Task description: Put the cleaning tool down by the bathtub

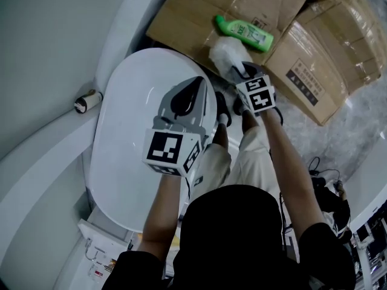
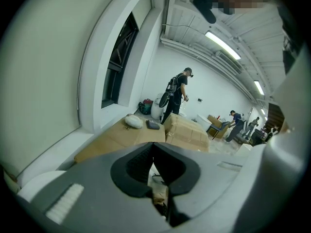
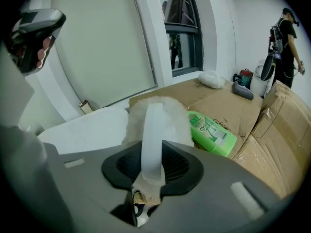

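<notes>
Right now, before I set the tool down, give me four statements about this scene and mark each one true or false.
1. The right gripper is shut on the cleaning tool by its white handle. True.
2. The left gripper is wide open. False: its jaws are together with nothing between them.
3. The green bottle stands upright inside the bathtub. False: it lies on its side on the cardboard beside the bathtub.
4. The cleaning tool's fluffy head is white. True.
</notes>
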